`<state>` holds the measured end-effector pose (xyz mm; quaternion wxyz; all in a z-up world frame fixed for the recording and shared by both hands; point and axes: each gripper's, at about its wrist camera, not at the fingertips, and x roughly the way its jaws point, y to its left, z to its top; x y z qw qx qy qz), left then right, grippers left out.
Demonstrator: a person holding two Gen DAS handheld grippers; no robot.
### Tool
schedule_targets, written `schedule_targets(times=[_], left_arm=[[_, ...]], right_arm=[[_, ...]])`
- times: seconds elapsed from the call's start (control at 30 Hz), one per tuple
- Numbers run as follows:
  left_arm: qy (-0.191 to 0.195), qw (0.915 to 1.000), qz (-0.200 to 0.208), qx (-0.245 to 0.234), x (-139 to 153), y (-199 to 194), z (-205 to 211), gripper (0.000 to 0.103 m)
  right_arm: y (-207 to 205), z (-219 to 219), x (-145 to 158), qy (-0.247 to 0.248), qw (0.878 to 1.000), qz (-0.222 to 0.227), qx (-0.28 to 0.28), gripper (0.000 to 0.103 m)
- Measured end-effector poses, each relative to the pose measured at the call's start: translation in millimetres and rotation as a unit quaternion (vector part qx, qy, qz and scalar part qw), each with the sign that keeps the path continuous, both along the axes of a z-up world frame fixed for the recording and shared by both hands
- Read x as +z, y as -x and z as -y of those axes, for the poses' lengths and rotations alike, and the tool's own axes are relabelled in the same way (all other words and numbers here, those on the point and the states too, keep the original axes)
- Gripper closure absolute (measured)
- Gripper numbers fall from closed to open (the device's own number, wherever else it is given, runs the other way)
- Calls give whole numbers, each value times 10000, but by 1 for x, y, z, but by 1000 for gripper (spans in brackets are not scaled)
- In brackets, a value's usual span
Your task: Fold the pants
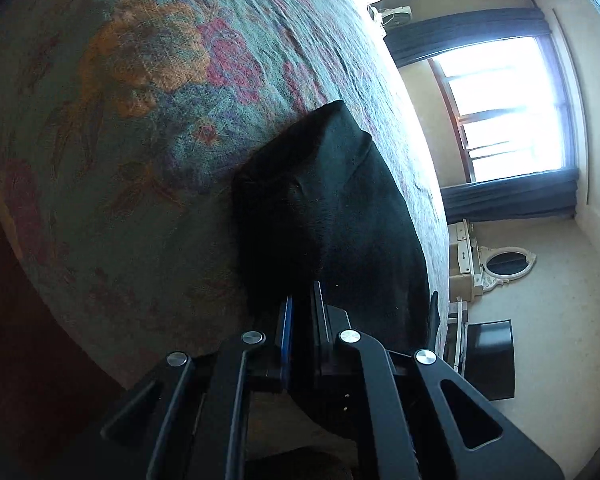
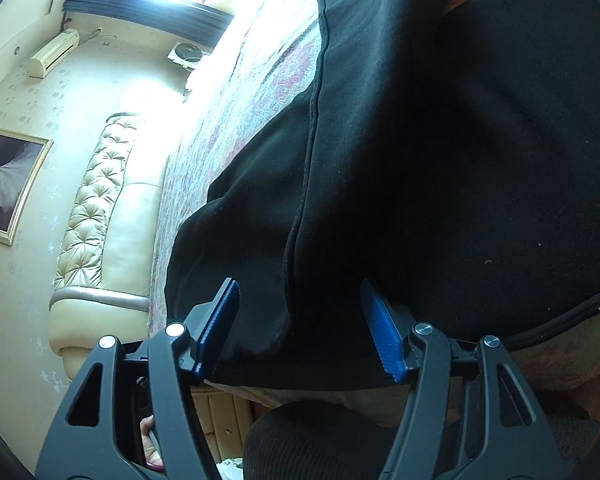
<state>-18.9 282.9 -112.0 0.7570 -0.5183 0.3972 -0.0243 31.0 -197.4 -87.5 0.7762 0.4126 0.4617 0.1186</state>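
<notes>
Black pants (image 1: 332,208) lie on a bed with a floral green and red cover (image 1: 148,92). In the left wrist view my left gripper (image 1: 302,304) is shut on the near edge of the pants, with dark cloth pinched between its blue-padded fingers. In the right wrist view the pants (image 2: 440,160) fill most of the frame, folded with a seam running down the middle. My right gripper (image 2: 300,312) is open, its blue pads (image 2: 380,328) wide apart on either side of a fold of the pants' near edge.
A tufted cream headboard (image 2: 100,208) stands at the bed's end. A window with dark curtains (image 1: 512,108), a white dresser with an oval mirror (image 1: 500,264) and a wall air conditioner (image 2: 54,52) are behind. My knee (image 2: 320,440) is below the right gripper.
</notes>
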Motion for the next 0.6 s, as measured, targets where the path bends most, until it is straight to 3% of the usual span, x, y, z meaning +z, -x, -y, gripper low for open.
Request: schedule_targets(times=[0.03, 0.07, 0.1, 0.3, 0.4, 0.6], left_arm=[[4, 10000, 10, 8, 2, 0, 0, 96], [-25, 10000, 20, 8, 4, 1, 0, 96], [-68, 10000, 33, 15, 6, 1, 1, 96], [-297, 9993, 130, 194, 22, 5, -1, 96], [-461, 9985, 111, 262, 23, 16, -5, 96], [-240, 9996, 122, 62, 14, 23, 1, 96]], right_arm=[[-3, -2, 2, 99, 9999, 108, 64, 73], [-5, -3, 2, 183, 9996, 147, 144, 89], [-5, -1, 0, 147, 9997, 157, 133, 92], [5, 9, 4, -106, 9992, 338, 180, 94], [12, 14, -2, -312, 9991, 220, 189, 94], [21, 12, -15, -228, 9995, 41, 217, 94]])
